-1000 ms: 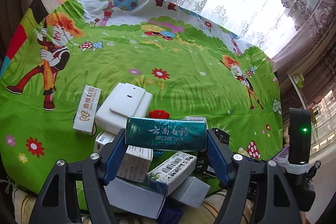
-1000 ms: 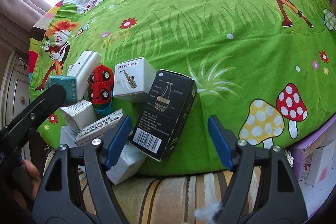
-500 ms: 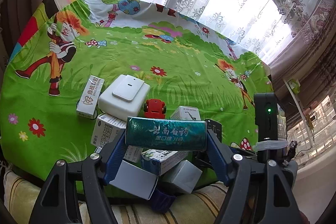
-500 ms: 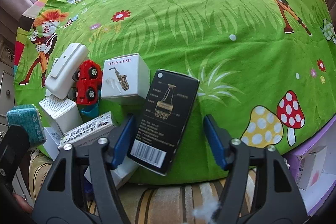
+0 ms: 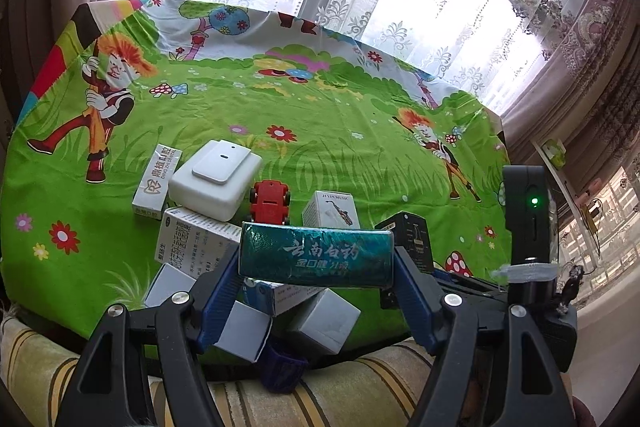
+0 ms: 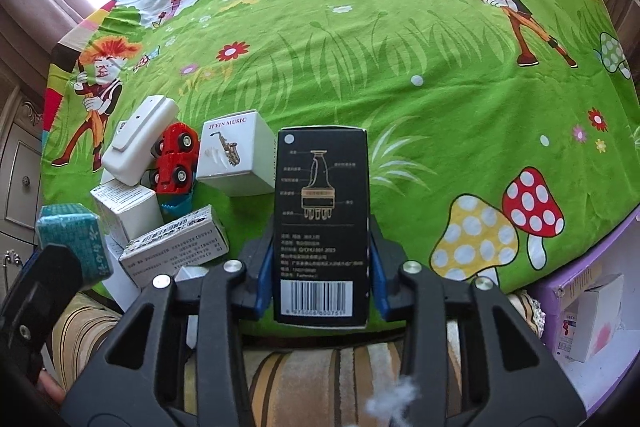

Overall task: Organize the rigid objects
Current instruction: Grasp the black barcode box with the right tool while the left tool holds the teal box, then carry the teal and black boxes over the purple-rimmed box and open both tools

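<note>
My left gripper [image 5: 318, 263] is shut on a teal toothpaste box [image 5: 316, 257], held crosswise above a pile of cartons at the cloth's near edge. In the right wrist view that teal box [image 6: 74, 239] shows at the far left. My right gripper [image 6: 320, 263] has its jaws closing on a black box [image 6: 322, 187] with a barcode. The blue pads touch both long sides of the box, which stands straight between them. In the left wrist view the black box [image 5: 412, 239] sits right of the teal one.
A green cartoon cloth [image 6: 400, 47] covers the surface. Near its front-left edge lie a white "JIYIN MUSIC" box [image 6: 232, 155], a red toy car [image 6: 176, 159], a white device [image 6: 138, 143] and several white cartons. A purple box [image 6: 580, 307] sits at the right, a striped cushion [image 6: 320, 359] below.
The right jaws have drawn in around the black box, which has turned from tilted to straight. The left gripper has pulled back with the teal box, showing more of the pile.
</note>
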Demonstrator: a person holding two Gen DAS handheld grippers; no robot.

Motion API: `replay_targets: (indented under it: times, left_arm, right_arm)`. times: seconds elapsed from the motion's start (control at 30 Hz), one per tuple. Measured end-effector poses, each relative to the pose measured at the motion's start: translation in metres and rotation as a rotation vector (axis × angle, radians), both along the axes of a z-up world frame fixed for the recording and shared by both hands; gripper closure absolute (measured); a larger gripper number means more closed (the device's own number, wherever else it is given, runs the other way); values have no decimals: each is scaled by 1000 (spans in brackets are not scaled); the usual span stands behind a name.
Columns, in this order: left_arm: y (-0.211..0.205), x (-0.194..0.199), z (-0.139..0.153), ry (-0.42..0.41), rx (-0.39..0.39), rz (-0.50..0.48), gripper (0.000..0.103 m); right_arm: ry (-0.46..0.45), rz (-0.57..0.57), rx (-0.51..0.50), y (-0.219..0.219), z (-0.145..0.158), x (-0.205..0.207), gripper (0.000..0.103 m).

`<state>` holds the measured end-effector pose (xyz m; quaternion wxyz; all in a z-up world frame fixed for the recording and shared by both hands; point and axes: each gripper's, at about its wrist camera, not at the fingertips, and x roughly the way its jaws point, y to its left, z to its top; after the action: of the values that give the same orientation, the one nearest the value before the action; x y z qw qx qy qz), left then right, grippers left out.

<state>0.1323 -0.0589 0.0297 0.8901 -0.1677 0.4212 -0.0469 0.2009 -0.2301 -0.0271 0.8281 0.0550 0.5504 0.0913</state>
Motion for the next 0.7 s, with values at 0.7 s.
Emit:
replay_targets:
  times: [0.7]
  left_arm:
    - [-54, -27, 7, -3, 22, -105, 30]
  right_arm:
    - [-161, -59, 58, -73, 51, -72, 60]
